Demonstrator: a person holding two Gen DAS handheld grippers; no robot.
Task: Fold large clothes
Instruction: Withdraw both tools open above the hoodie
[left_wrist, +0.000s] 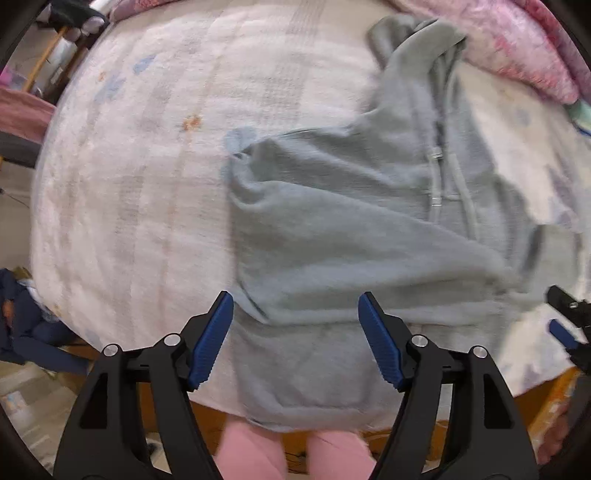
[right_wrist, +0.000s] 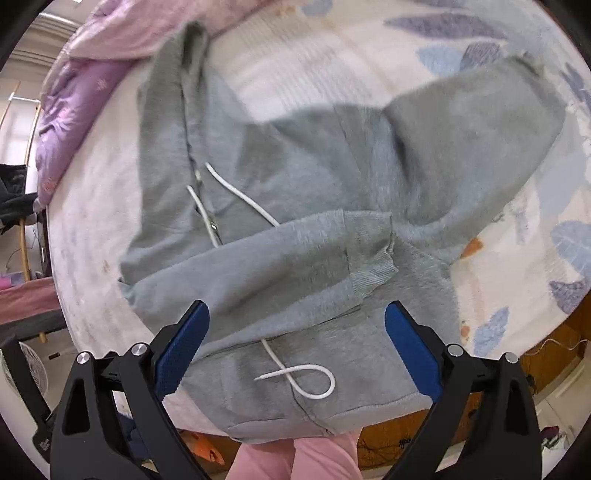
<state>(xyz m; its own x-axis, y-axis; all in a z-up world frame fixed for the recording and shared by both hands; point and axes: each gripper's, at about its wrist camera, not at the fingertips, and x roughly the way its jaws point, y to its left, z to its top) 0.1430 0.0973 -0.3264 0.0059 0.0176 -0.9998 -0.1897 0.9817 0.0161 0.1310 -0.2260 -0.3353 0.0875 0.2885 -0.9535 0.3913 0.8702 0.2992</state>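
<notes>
1. The grey hoodie (left_wrist: 369, 221) is spread on a bed covered by a pale sheet (left_wrist: 129, 184) printed with leaves, its hem hanging over the near edge of the mattress.
2. One sleeve (right_wrist: 295, 254) is seen folded across the front of the body, with its ribbed cuff (right_wrist: 369, 254) lying near the middle of the garment.
3. The other sleeve (right_wrist: 480, 140) is seen in the right wrist view lying out toward the upper right.
4. A white drawstring (right_wrist: 306, 376) is looped on the cloth close to the hem, and a second length (right_wrist: 240, 192) is seen beside the zip higher up.
5. The left gripper (left_wrist: 295, 339) is held above the lower part of the hoodie, jaws wide apart, with nothing pinched; the cloth lies below and beyond its blue pads (left_wrist: 212, 339).
6. The right gripper (right_wrist: 295, 354) is likewise spread wide above the hem, the looped drawstring showing between its fingers without being touched.
7. A pink quilt (left_wrist: 524, 48) is bunched at the far side of the bed.
8. Pink trouser legs (right_wrist: 295, 458) of the person are visible below the mattress edge.
</notes>
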